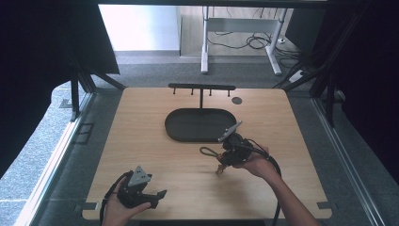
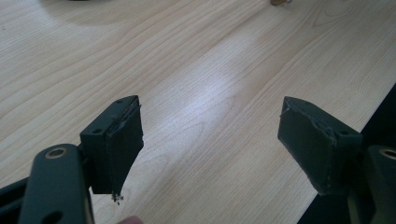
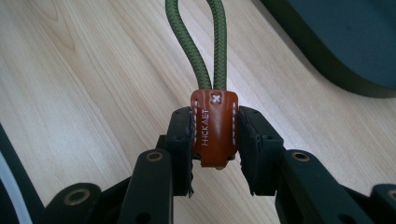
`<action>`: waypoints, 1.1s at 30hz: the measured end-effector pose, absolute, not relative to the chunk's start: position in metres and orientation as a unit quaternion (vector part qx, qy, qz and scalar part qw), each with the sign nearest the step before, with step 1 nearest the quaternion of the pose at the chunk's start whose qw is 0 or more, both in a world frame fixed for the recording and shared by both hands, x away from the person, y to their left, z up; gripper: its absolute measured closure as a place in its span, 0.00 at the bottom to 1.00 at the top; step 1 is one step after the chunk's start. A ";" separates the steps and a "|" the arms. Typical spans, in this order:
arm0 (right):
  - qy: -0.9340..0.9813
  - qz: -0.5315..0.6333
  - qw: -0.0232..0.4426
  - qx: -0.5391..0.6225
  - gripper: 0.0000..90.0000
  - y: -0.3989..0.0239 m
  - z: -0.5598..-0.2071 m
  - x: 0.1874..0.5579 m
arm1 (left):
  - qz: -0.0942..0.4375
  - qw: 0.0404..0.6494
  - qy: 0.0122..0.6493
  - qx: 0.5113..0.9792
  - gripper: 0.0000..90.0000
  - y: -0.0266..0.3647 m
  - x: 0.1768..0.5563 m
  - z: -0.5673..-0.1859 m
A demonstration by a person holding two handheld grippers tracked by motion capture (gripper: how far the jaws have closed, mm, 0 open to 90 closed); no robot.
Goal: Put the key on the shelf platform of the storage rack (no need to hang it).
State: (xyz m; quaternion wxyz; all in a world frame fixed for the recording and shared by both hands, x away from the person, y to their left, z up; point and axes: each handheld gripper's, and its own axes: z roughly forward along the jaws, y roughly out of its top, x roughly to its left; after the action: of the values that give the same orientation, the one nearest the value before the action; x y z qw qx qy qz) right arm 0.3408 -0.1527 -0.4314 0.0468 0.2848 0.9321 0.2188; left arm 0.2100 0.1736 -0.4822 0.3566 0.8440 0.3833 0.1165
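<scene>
My right gripper point(image 3: 214, 140) is shut on a brown leather tab point(image 3: 214, 127) that binds a green cord loop point(image 3: 196, 37); the loop sticks out past the jaws over the wood. From above, this gripper point(image 1: 225, 159) hangs just off the table, right of centre, with the cord loop point(image 1: 207, 151) pointing left and a small brass end point(image 1: 219, 169) dangling below. A black oval tray point(image 1: 200, 125) lies just behind it. My left gripper point(image 1: 157, 197) rests near the front left edge, jaws wide apart. In its own view the left gripper point(image 2: 210, 135) has only bare wood between its pads.
A black T-shaped rack point(image 1: 202, 87) with small pegs stands at the back of the wooden table point(image 1: 141, 141), behind the tray. A small dark disc point(image 1: 236, 100) lies at the back right. The table's front edge point(image 2: 336, 186) runs close by the left gripper.
</scene>
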 end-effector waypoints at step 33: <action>0.928 0.232 0.074 0.282 0.75 -0.146 -0.401 0.362 | 0.110 0.351 0.381 0.848 0.25 0.174 0.212 -0.485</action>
State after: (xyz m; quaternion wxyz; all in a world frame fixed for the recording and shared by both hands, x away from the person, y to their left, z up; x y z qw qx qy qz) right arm 0.3624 -0.1462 -0.4010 0.0742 0.2816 0.9281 0.2320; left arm 0.2118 0.1736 -0.4852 0.3511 0.8484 0.3807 0.1096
